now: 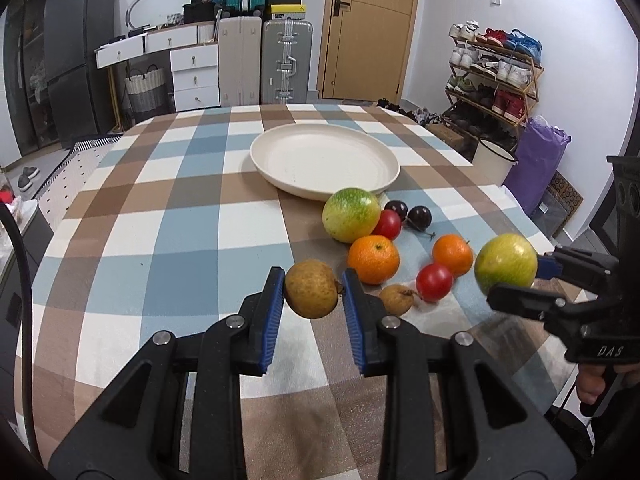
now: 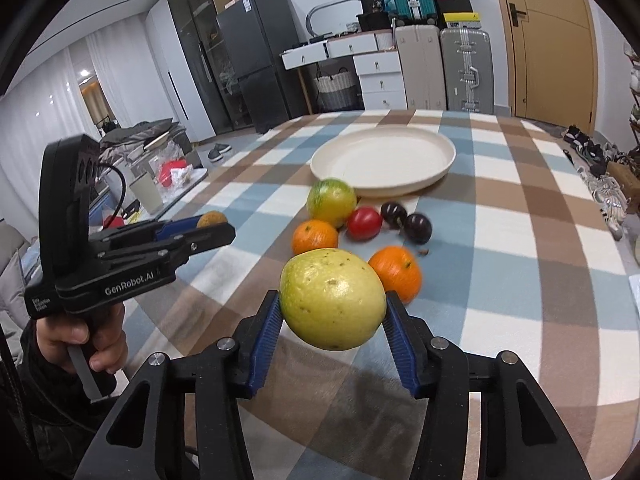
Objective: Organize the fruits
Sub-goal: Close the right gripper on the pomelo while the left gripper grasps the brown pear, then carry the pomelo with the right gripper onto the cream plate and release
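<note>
On the checked tablecloth, a cream plate sits at the far middle. Left gripper is clamped on a small brown fruit, held clear of the cloth. Right gripper grips a yellow-green fruit, also lifted; its underside is hidden. Near the plate lie a green fruit, two oranges, two tomatoes, two dark plums and another brown fruit, partly hidden behind the left gripper's finger.
</note>
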Available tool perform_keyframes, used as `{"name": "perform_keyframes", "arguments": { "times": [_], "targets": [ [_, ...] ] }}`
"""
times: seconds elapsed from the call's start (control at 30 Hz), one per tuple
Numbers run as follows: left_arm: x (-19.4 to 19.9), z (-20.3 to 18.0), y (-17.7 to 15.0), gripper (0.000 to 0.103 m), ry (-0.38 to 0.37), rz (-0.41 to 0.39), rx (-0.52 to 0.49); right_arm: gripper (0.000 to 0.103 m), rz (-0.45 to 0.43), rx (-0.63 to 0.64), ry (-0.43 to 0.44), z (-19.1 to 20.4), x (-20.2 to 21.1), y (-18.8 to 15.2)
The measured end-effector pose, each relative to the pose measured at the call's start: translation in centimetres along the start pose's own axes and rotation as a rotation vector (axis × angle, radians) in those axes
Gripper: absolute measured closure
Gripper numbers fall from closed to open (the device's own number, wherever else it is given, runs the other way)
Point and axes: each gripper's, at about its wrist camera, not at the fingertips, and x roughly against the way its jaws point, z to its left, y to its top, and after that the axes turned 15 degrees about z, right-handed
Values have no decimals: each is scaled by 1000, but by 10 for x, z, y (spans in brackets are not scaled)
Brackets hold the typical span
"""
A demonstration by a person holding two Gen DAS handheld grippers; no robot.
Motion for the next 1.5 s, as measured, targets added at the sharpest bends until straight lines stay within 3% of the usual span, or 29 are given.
{"name": "perform_keyframes", "arguments": {
  "times": [0.4, 0.8, 1.1, 1.5],
  "targets": [
    [8, -5, 28, 77, 24, -55, 4, 52, -85, 12, -28, -22, 27, 37],
    [-3, 1, 68, 77, 34, -97, 22, 51, -116, 32, -24, -34, 27, 73],
    [-24, 3, 100, 77, 55, -104, 15, 51, -86, 44, -7, -45, 7, 103],
    [-73, 26, 128, 77, 44, -48, 30, 51, -8, 30, -32, -56, -35, 133]
  ]
}}
